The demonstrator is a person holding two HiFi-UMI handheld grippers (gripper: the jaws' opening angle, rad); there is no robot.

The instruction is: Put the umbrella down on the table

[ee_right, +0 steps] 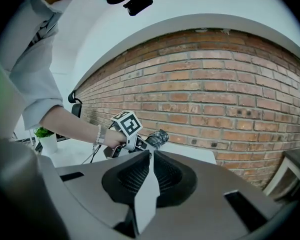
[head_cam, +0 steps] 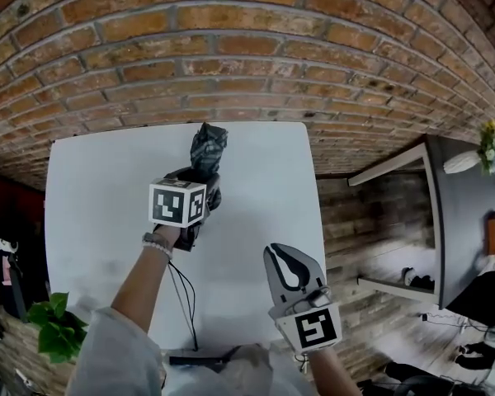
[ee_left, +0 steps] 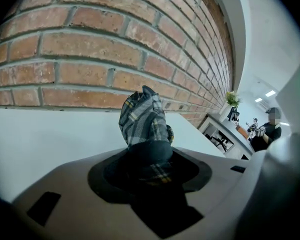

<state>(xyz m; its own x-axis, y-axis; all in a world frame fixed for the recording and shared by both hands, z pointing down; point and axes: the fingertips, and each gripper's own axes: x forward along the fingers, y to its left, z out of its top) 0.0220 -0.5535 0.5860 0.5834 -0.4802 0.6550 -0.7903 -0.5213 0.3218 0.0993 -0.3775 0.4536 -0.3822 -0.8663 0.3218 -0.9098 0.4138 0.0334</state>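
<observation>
Umbrella (head_cam: 207,148): folded, plaid, clamped by its lower end in the left gripper (head_cam: 200,180). It sticks out past the jaws toward the brick wall (head_cam: 247,48). It sits over the middle of the white table (head_cam: 99,180), nearer the far edge. The left gripper view shows the fabric bunched between the jaws, which are spread fairly wide around it, grasping firmly. The free end is seen against the brick, above the tabletop line. The right gripper view shows the gripper and umbrella off the surface, so it reads as airborne, not set down. Contact can't be fully ruled out from the head view alone.

Right gripper (head_cam: 280,262): jaws clenched together on nothing, hanging near the table's right front corner, well apart from the umbrella. Not involved.

Progress estimate: carry done, umbrella positioned over the target. Left to do: lower it until it lies on the table, then let the jaws go and back the left gripper off.

Surroundings: a cable (head_cam: 184,295) runs across the near part of the table, and a potted plant (head_cam: 56,327) stands at the left front. Both are out of the drop zone.
</observation>
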